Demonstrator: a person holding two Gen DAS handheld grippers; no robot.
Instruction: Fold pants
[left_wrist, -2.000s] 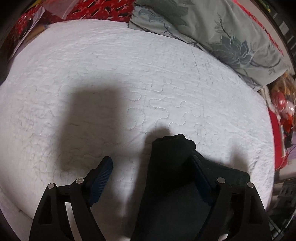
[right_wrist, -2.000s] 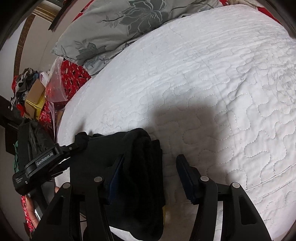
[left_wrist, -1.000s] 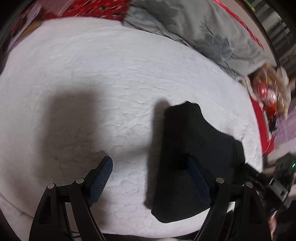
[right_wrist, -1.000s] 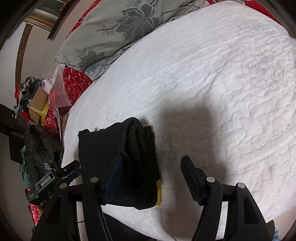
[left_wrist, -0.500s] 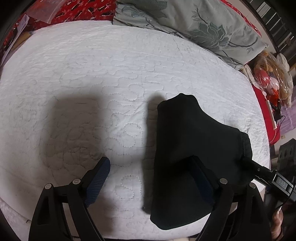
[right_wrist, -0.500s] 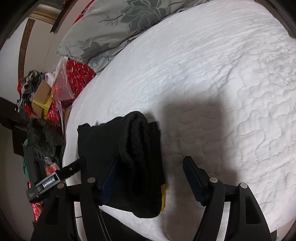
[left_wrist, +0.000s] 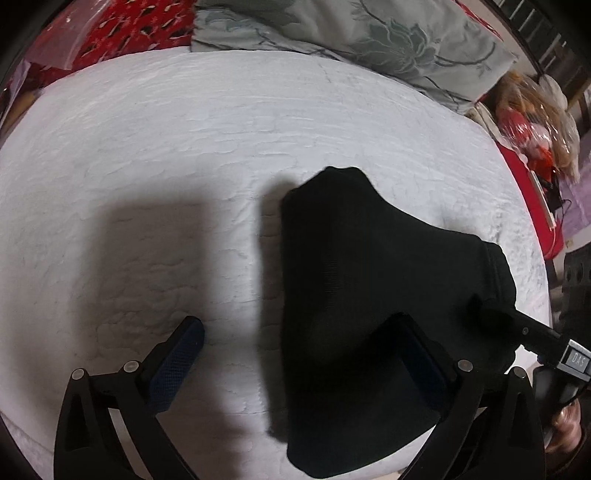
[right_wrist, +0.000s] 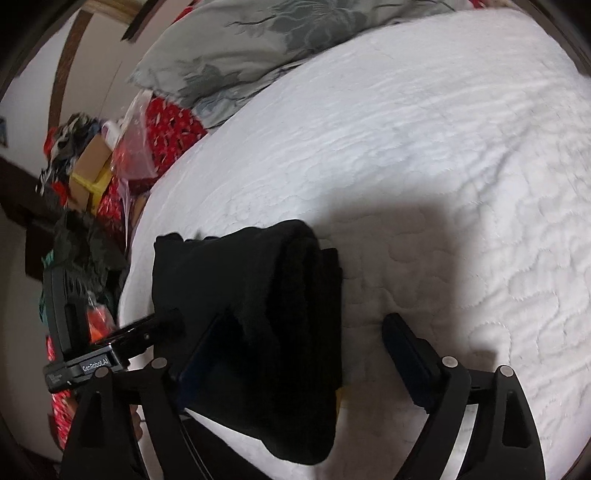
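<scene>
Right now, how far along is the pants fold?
Done: the black pants lie as a compact stack of layers near the edge of the white quilt. In hand: nothing; the left claw and right claw have just been opening, each with one finger on the bundle and the other over the quilt, pads apart. Left: apparently just pulling both claws away.

Both wrist cameras look steeply down at the white quilted bed (left_wrist: 184, 147) from close above, each over its own tongs at the frame's bottom. They share the folded black pants (left_wrist: 369, 295) and the grey floral pillow (right_wrist: 258, 48).
</scene>
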